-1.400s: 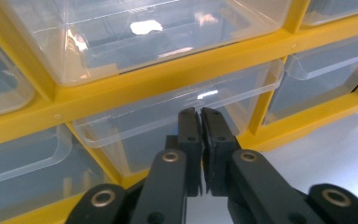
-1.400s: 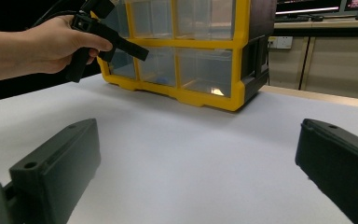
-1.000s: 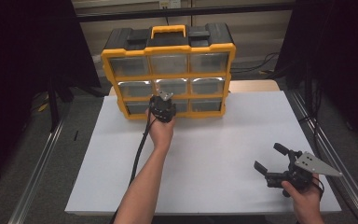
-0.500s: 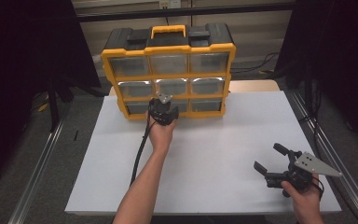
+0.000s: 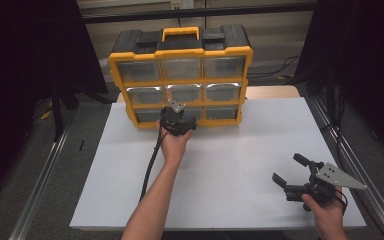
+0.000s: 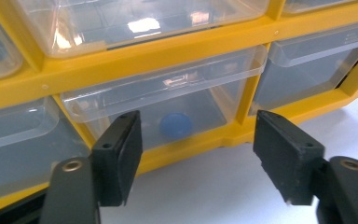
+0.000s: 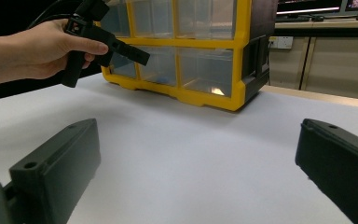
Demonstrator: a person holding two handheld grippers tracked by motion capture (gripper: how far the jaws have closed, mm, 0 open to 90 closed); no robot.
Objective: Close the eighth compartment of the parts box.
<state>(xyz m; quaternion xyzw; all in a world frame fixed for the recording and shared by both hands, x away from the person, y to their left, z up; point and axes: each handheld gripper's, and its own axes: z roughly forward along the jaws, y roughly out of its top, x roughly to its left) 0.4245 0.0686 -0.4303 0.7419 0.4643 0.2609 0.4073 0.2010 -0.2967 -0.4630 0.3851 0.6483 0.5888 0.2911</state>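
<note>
Blue ball point(image 6: 175, 125) blurred behind clear drawer point(image 6: 168, 100)

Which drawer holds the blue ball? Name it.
The bottom-row middle drawer, facing the left gripper; a blue ball shows through its clear front, and the neighbouring drawers look empty.

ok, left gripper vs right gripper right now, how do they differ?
The left gripper is up at the yellow drawer box, aimed at its bottom middle drawer, where a blue ball lies; the right gripper is far back, near the white table's front right corner. The left gripper's jaws have just been opening, with nothing between them; the right gripper's already stand wide. Both are open, empty and hand-held.
</note>
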